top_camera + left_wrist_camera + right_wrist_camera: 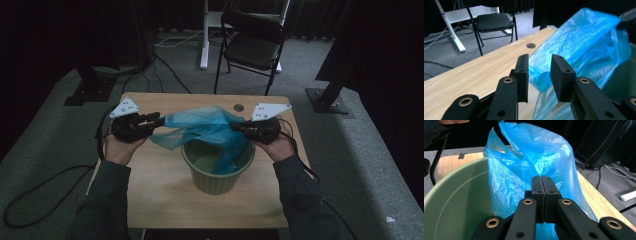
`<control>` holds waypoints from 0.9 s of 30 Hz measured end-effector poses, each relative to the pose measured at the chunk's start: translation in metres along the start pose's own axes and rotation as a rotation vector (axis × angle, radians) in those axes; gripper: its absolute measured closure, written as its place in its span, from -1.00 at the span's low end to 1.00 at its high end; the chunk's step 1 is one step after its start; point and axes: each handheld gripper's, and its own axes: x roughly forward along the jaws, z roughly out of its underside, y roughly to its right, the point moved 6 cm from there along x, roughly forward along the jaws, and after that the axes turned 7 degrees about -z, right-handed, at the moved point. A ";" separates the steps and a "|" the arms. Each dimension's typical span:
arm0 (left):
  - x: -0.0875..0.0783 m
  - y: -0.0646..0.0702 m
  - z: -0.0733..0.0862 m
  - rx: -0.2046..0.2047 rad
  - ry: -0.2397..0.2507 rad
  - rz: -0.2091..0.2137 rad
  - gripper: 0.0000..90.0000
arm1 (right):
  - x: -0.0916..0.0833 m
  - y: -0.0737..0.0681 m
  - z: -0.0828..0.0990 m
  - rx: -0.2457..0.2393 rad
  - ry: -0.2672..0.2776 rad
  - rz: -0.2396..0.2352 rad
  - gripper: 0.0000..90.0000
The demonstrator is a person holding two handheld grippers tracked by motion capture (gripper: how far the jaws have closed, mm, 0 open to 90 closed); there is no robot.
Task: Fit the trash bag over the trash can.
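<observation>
While the right gripper [541, 178] pinches the blue plastic bag [207, 127] with jaws clamped flat on the film, the bag hangs partly inside the green bin [218, 180] and partly bunched above its rim. Judged step: lining the bin, spreading the bag mouth over the rim. Left gripper [539, 68] sits at the bin's left side, jaws part open, a fold of film between them but pads not pressing it. Next move likely calls for closing on that loose edge, then pulling both edges apart and down over the rim; thin film could slip or tear.

Bin stands near the middle of the wooden table [160, 190]. 1 cable hole [238, 107] lies beyond the bin. 1 black folding chair [252, 42] stands on the floor well beyond the bin, off the table. Nothing blocks the rim except the bunched bag itself.
</observation>
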 end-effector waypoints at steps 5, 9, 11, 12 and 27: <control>-0.004 -0.006 0.010 -0.004 -0.026 -0.015 0.51 | -0.002 0.002 0.001 0.008 0.005 0.013 0.98; -0.004 -0.010 0.017 -0.013 -0.039 -0.021 0.51 | -0.002 0.003 0.001 0.014 0.007 0.020 0.98; -0.004 -0.010 0.020 -0.018 -0.047 -0.020 0.50 | -0.002 0.004 0.001 0.015 0.007 0.024 0.98; -0.003 -0.010 0.022 -0.019 -0.049 -0.017 0.49 | -0.002 0.004 0.001 0.016 0.007 0.024 0.98; 0.020 0.027 0.021 0.062 -0.089 0.124 0.30 | 0.000 0.002 0.002 0.014 0.009 0.013 0.97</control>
